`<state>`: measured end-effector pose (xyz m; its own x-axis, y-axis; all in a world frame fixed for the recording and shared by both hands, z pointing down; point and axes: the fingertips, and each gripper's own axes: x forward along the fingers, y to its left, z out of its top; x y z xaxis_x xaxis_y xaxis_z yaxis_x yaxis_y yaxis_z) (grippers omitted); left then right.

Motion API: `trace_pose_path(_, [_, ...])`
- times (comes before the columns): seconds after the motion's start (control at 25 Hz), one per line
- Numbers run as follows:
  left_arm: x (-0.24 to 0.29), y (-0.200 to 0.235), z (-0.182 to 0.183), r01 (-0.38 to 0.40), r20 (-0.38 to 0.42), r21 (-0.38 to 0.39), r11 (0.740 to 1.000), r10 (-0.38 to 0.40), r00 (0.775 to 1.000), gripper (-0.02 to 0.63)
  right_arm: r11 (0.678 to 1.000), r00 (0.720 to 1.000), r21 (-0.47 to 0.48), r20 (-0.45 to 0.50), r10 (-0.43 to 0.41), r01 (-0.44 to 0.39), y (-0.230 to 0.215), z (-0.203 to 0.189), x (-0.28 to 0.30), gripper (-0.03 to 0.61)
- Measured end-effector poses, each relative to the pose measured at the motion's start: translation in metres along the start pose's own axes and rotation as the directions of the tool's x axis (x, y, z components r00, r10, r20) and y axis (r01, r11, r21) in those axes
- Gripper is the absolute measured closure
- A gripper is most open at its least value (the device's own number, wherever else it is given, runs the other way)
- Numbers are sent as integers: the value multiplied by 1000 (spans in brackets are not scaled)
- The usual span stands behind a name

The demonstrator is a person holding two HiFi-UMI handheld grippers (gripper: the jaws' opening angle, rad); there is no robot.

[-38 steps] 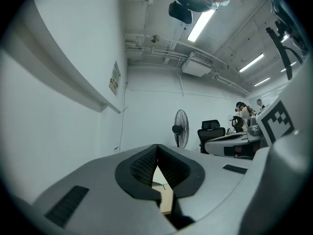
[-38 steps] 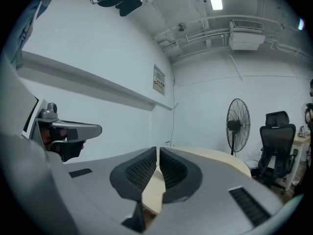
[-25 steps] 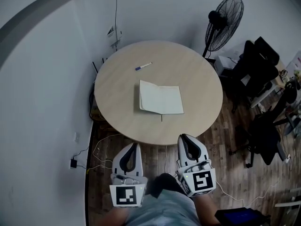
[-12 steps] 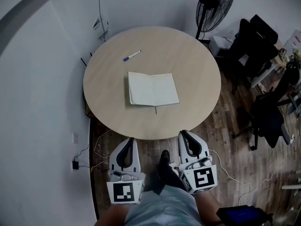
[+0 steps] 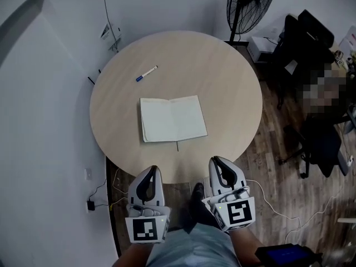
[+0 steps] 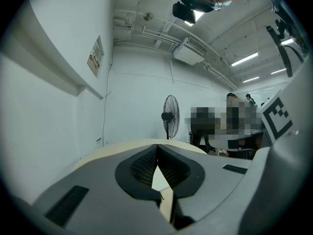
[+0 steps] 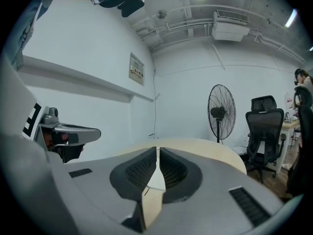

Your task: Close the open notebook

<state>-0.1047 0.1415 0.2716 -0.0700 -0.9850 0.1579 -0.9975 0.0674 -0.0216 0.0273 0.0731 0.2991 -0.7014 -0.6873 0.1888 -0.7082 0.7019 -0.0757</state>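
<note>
Both the grey-white left hand-held gripper (image 5: 152, 170) and right hand-held gripper (image 5: 216, 161) hover empty, jaws pressed together, short of the round beige tabletop (image 5: 222, 77), probably staging to reach the flat-open white notebook (image 5: 172, 118).

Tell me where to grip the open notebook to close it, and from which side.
Probably the right cover's outer edge, coming from the right with the right gripper, once opened. The notebook lies flat, spine pointing away from the person, so that free edge can fold over leftward.
</note>
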Motion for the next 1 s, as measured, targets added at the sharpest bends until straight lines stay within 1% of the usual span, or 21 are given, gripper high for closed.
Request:
trace_pose_path(0.12, [37,2,3,-19,-21,54,998,20,1000,595,1000,1000,22,17,10,-11,-27,7,29,529])
trace_pose_path(0.16, [49,2,6,-24,-22,61,998,26,999,595,1000,1000,27,20,15,-16,-35,10,38,529])
trace_pose_path(0.28, [72,3,17,-40,-19,59,997,41,999,595,999,999,30,27,36,-36,-52,20,62,529])
trace_pose_path(0.4, [84,10,25,-66,-14,55,996,67,998,595,998,995,17,71,67,-68,-59,35,79,529])
trace_pose_path(0.6, [102,32,29,-125,-17,26,992,125,992,595,996,996,1,19,92,-92,-62,47,105,529])
trace_pose_path(0.68, [109,45,25,-141,-22,12,990,142,990,595,995,994,-9,15,104,-104,-61,50,121,529])
trace_pose_path(0.8, [123,68,17,-155,-30,-6,988,155,987,595,992,992,-25,16,122,-122,-56,49,154,529])
trace_pose_path(1.0, [140,105,7,-175,-51,-9,984,175,983,595,989,989,-35,-12,146,-146,-39,50,197,529])
